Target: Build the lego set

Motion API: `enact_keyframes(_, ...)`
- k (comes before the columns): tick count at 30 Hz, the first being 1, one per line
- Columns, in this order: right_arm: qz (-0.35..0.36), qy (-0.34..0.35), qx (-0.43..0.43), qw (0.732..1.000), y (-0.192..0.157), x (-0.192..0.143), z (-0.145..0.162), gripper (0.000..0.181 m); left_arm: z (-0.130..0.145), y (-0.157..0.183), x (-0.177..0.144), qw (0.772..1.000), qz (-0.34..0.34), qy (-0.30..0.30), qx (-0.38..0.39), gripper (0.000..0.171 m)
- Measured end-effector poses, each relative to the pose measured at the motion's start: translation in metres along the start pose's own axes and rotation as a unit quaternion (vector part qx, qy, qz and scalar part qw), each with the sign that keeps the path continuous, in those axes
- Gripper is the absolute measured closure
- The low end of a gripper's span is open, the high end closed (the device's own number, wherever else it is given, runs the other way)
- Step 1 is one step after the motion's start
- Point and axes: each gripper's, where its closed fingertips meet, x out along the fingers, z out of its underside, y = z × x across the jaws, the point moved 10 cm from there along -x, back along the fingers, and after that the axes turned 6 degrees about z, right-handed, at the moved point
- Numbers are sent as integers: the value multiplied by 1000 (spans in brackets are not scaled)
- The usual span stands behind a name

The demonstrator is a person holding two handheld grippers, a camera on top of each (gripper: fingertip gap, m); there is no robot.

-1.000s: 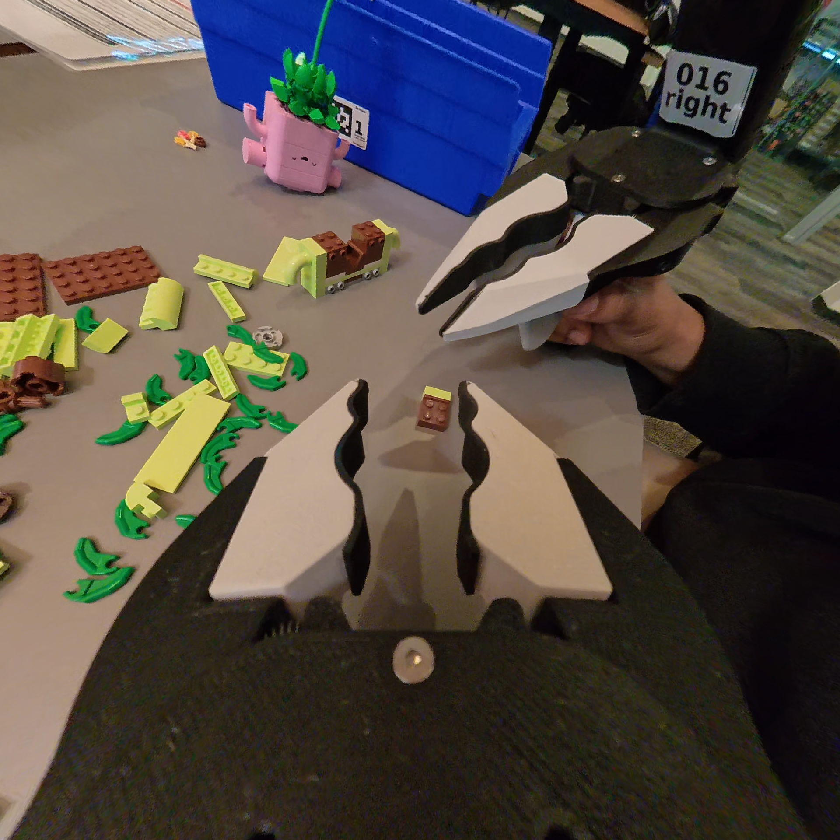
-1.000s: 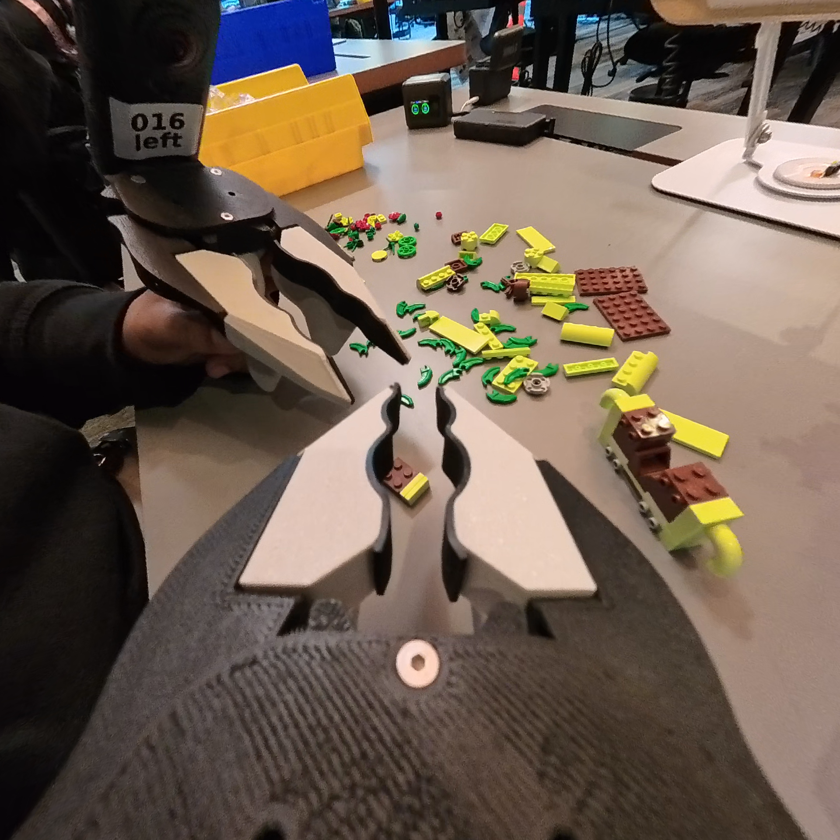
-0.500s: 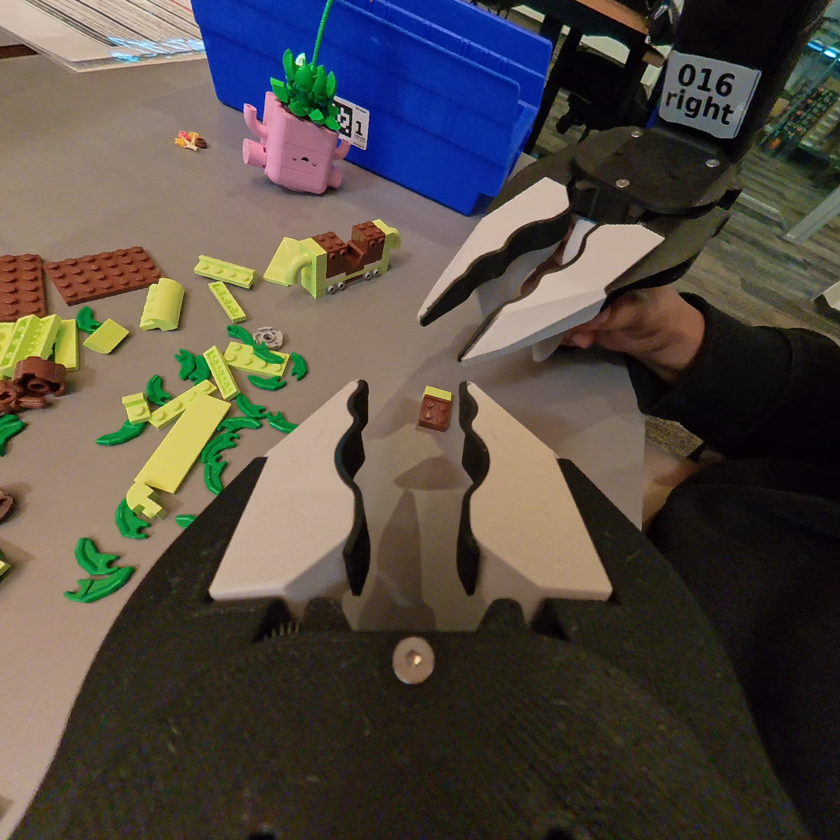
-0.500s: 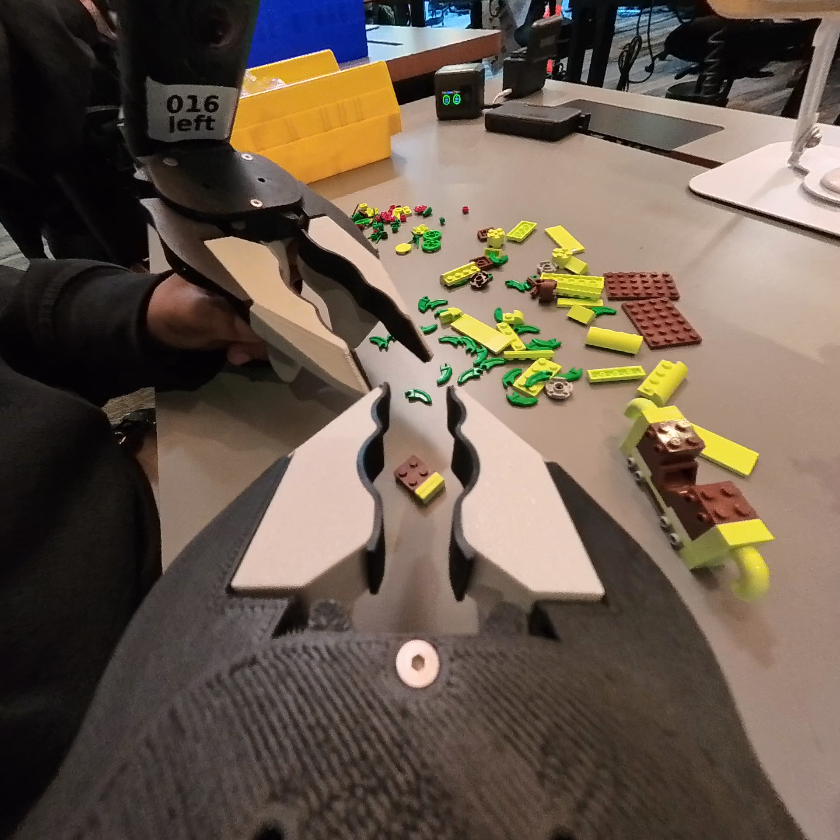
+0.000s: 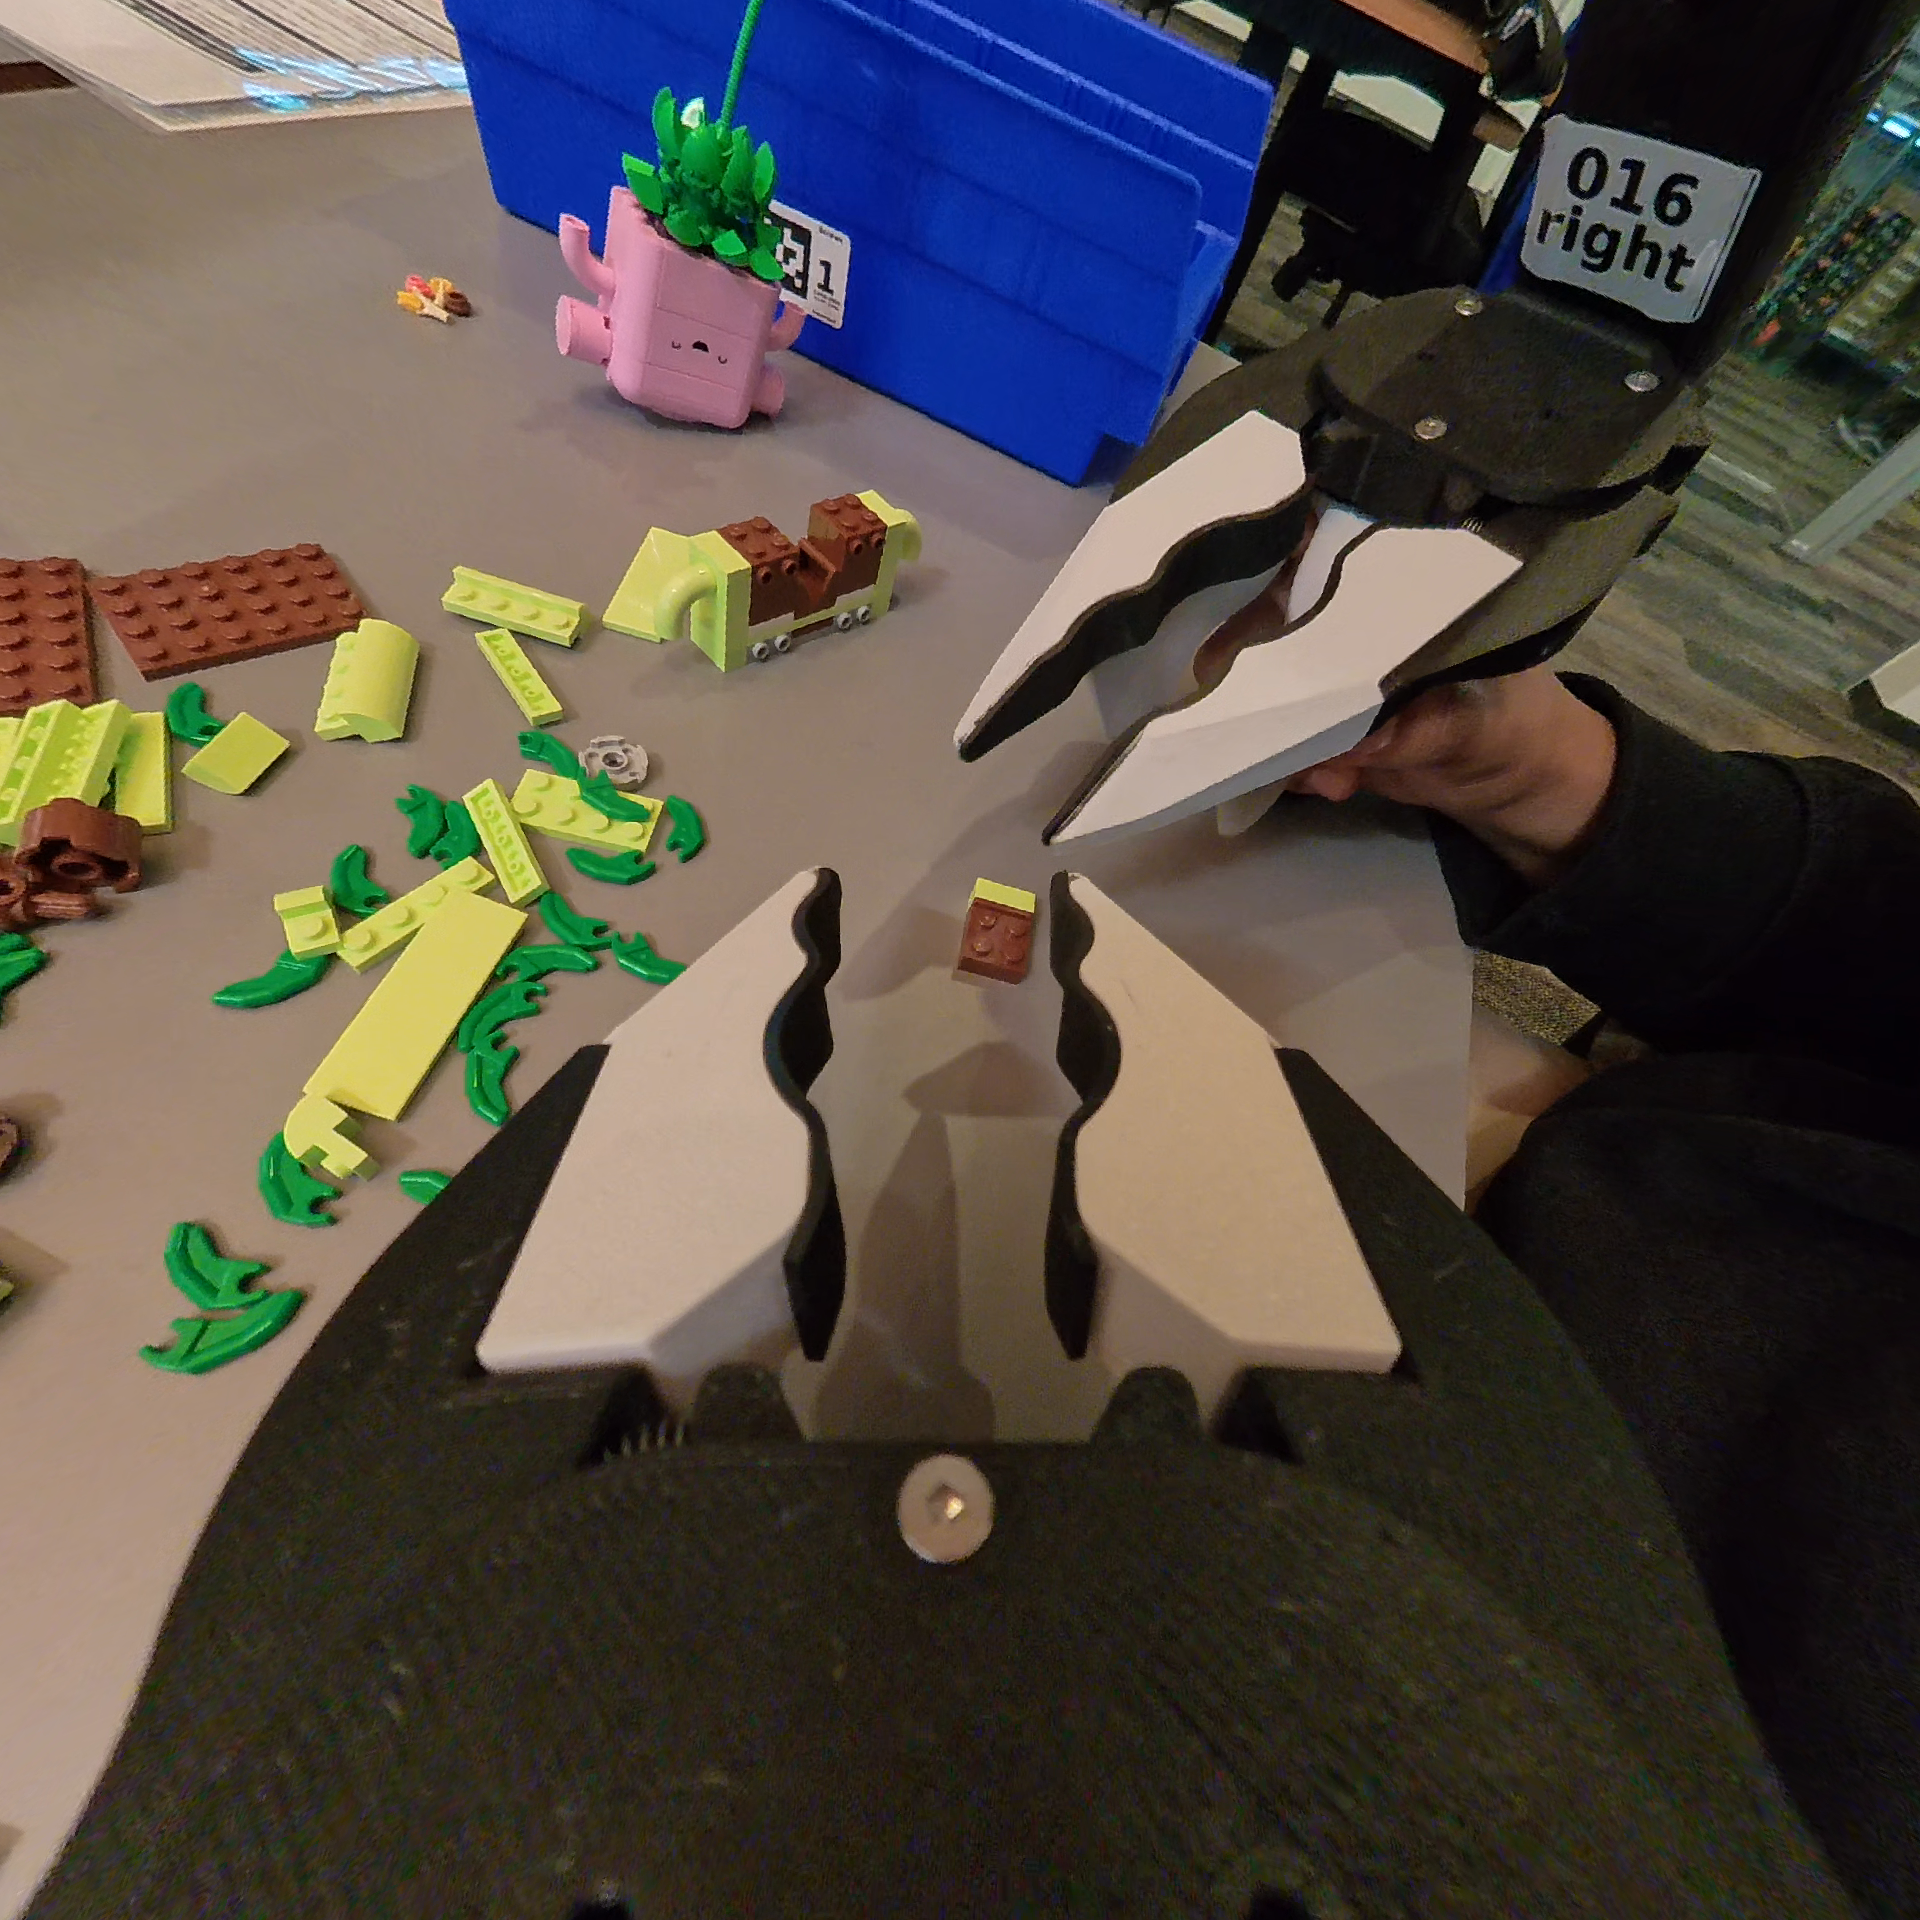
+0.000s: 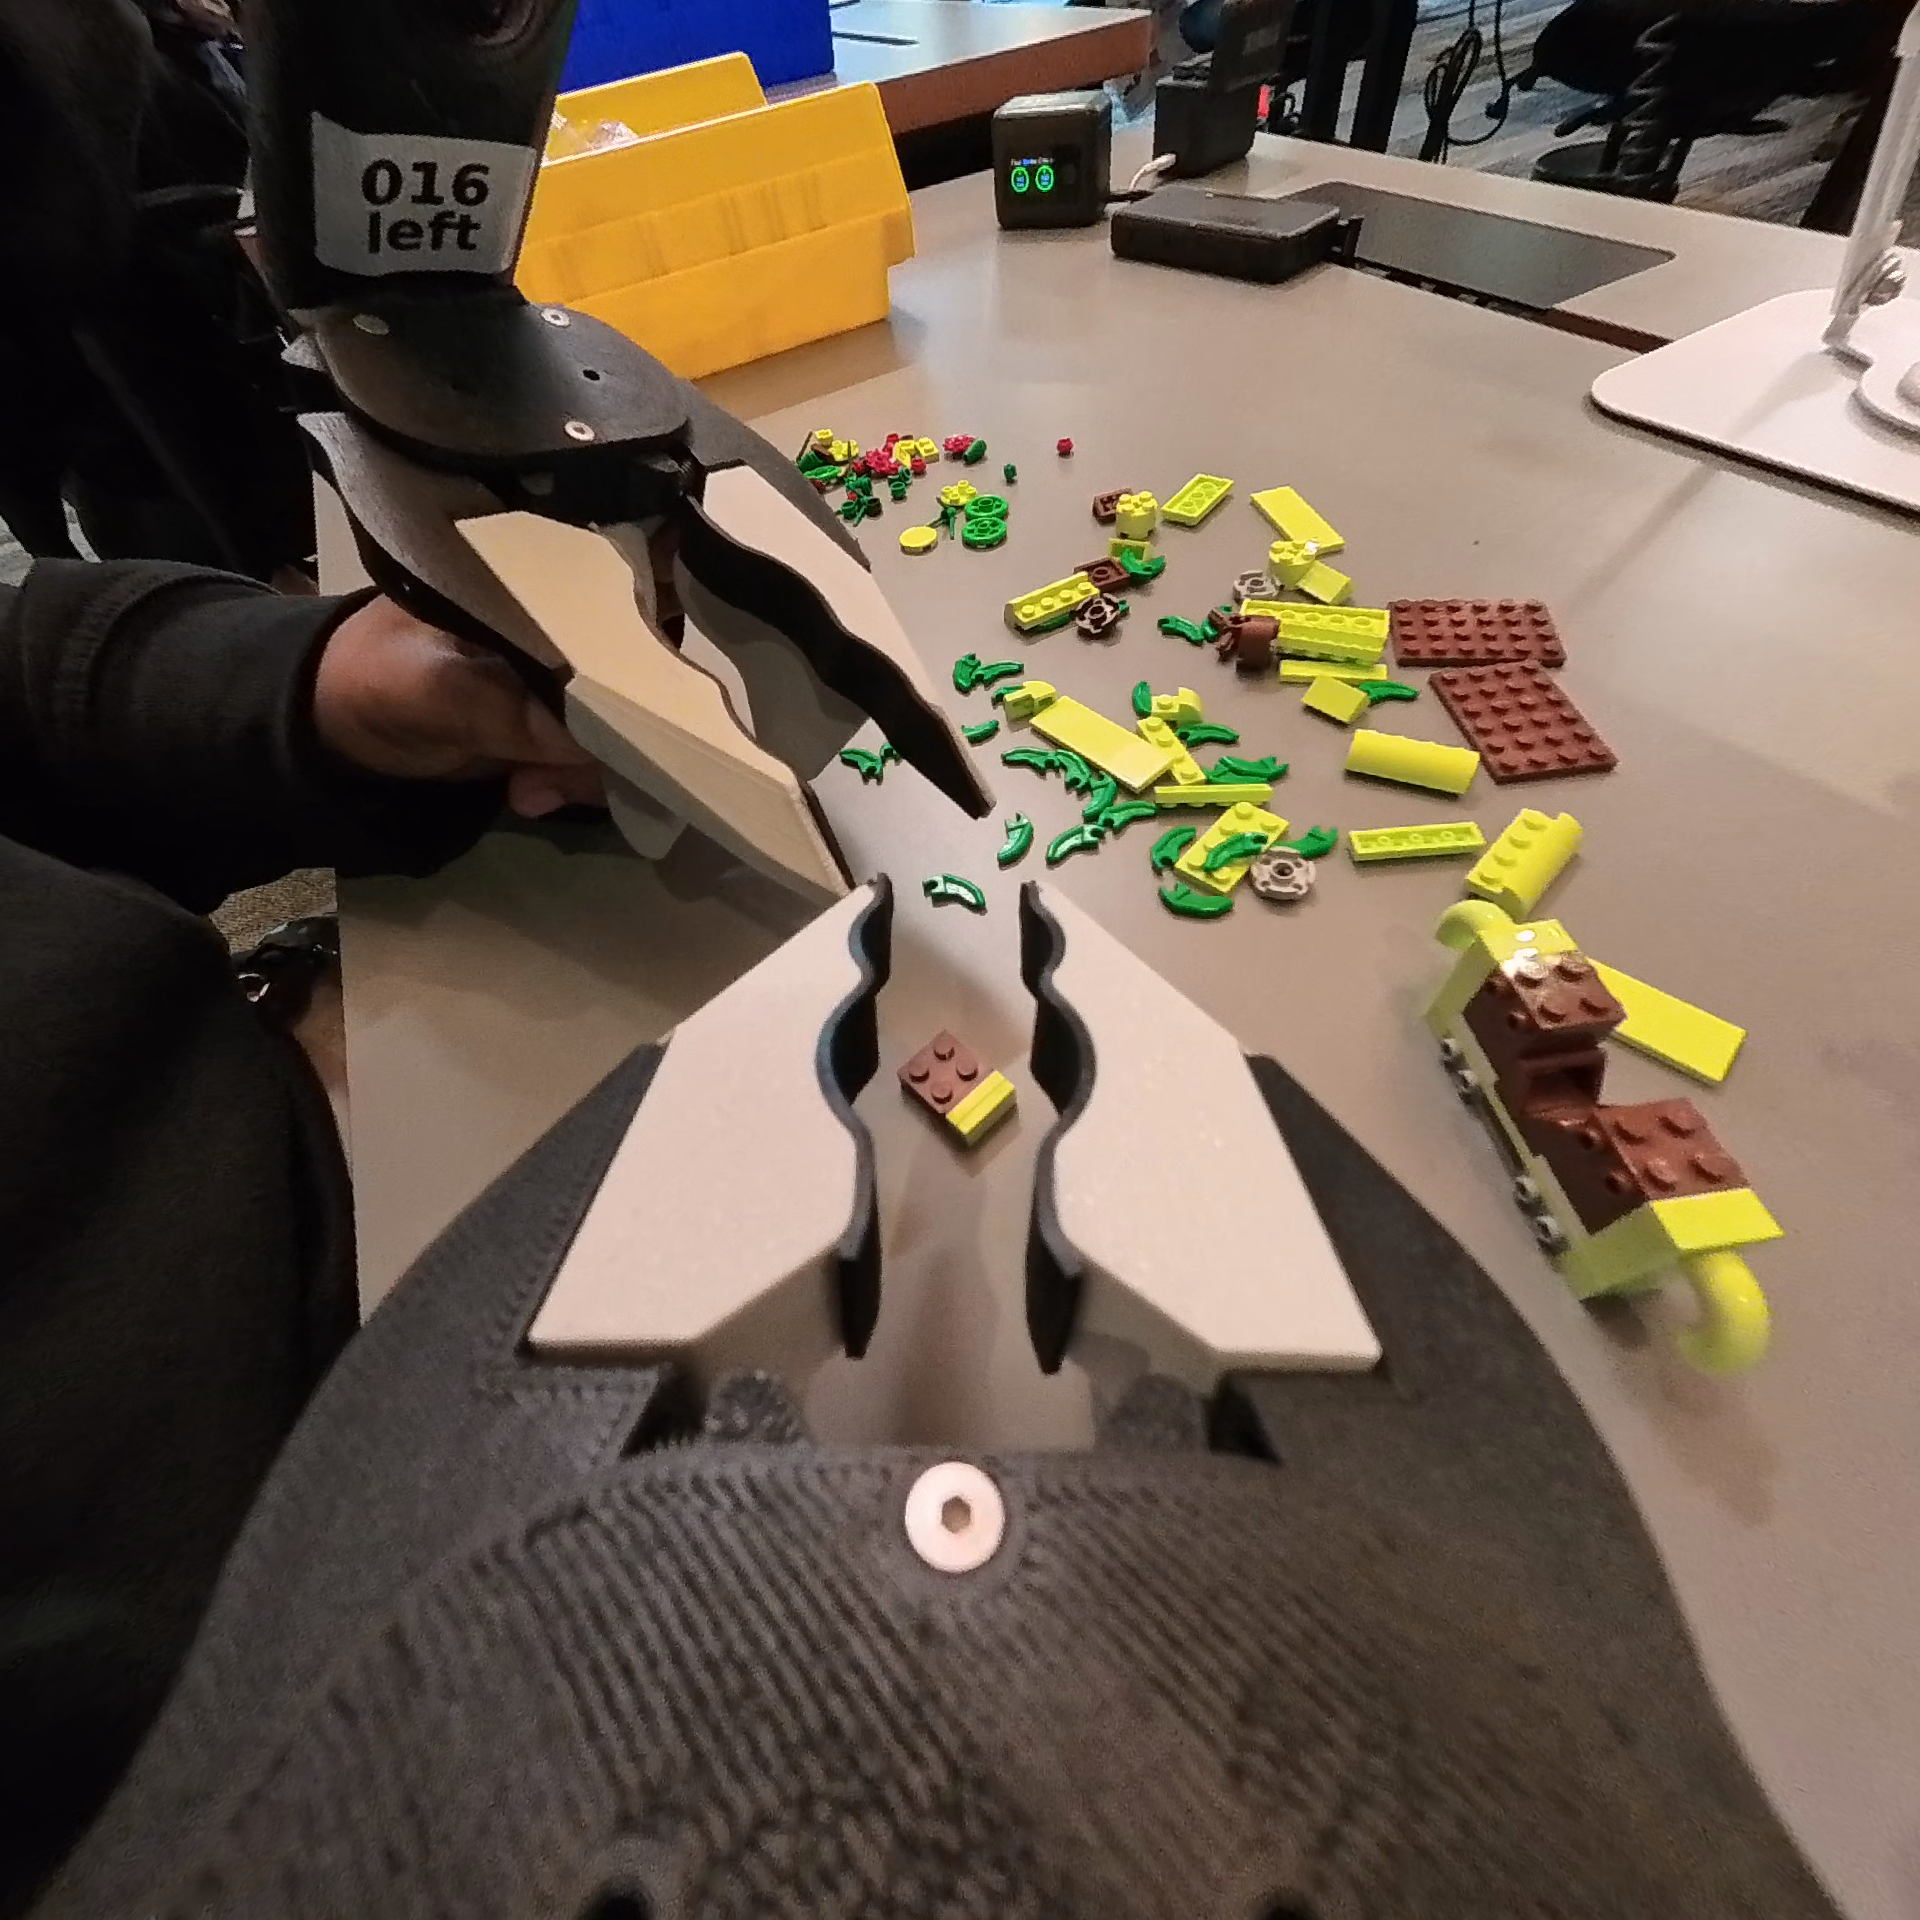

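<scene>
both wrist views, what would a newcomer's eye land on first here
First the two open claws, left claw and right claw, pointing at a small brown-and-lime lego piece lying on the grey table between them. Next, the scatter of lime, green and brown lego parts farther out, then the pink lego plant pot before the blue bin.

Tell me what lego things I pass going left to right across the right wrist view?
Small brown-and-lime piece between the fingers → grey round piece → lime curved brick → brown-and-lime build.

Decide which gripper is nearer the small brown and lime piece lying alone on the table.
Right. The right gripper straddles the brown and lime piece, its open jaws either side. The left gripper is open too, the piece just beyond its tips.
</scene>
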Motion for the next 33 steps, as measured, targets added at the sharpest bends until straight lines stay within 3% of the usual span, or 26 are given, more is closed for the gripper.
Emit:
enact_keyframes(18, -1, -8, -4, 1000, -1, 2, 0, 159, 1, -3, 0, 1000, 3, -3, -15, 131)
enact_keyframes(23, -12, 5, 6, 1000, 1, -3, 0, 151, 1, -3, -1, 1000, 4, 3, -19, 132)
enact_keyframes(33, -14, -114, -42, 993, -4, 3, 15, 143, 2, 0, -2, 1000, 8, -1, -16, 131)
